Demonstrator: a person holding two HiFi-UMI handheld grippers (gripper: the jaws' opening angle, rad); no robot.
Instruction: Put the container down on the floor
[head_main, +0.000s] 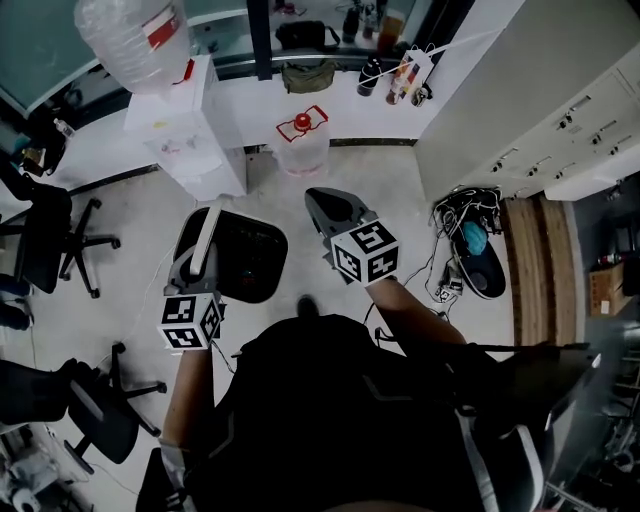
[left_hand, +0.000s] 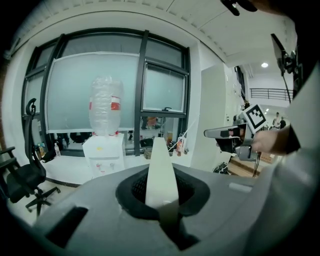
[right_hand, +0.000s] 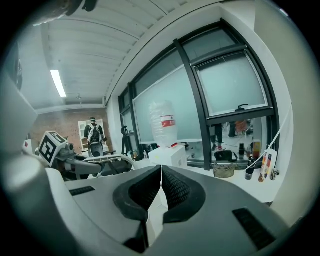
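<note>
The container (head_main: 250, 258) is a black bin hanging above the floor, left of my body. My left gripper (head_main: 203, 245) is shut on its white handle strip (head_main: 208, 232). In the left gripper view that strip (left_hand: 160, 170) stands upright between the dark pads of the left gripper (left_hand: 161, 192). My right gripper (head_main: 335, 205) is held out beside the bin, apart from it, shut with nothing in it. In the right gripper view its pads (right_hand: 172, 187) meet along a thin line, and the bin (right_hand: 107, 164) shows at the left.
A water jug with a red cap (head_main: 302, 140) stands on the floor ahead. A white water dispenser (head_main: 190, 135) is to its left. Office chairs (head_main: 45, 240) stand at the left. Cables and a bag (head_main: 470, 245) lie at the right by white cabinets (head_main: 540, 110).
</note>
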